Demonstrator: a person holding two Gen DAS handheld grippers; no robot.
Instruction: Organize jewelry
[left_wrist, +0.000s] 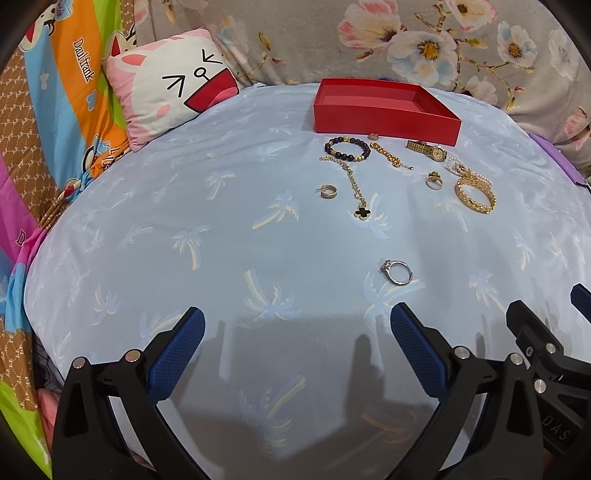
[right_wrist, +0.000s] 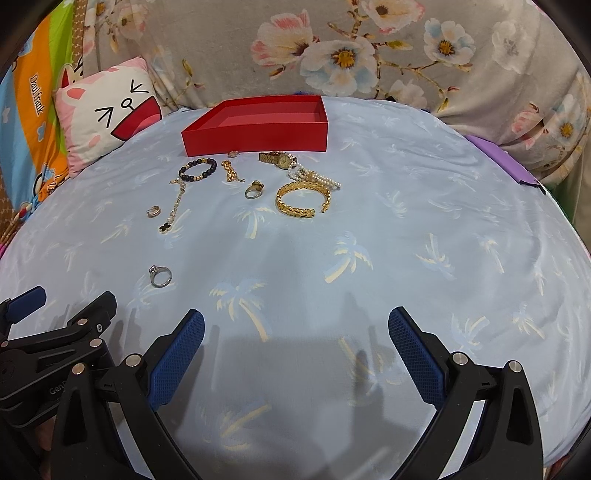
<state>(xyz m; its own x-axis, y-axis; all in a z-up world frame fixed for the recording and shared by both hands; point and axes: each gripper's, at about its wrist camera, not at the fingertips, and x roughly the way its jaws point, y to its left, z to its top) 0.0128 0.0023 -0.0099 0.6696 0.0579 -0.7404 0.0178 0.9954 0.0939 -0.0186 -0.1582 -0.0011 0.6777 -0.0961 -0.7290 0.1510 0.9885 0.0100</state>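
Observation:
An empty red box stands at the far side of a light blue palm-print cloth. In front of it lie a dark bead bracelet, a gold chain, a gold watch, a clover-pendant necklace, a small hoop, a ring, pearls and a gold bangle. A silver ring lies nearer. My left gripper and right gripper are open and empty, side by side at the near edge.
A pink cat cushion sits at the back left. Flowered grey fabric rises behind the box. A purple object lies at the cloth's right edge. Colourful bedding lies to the left.

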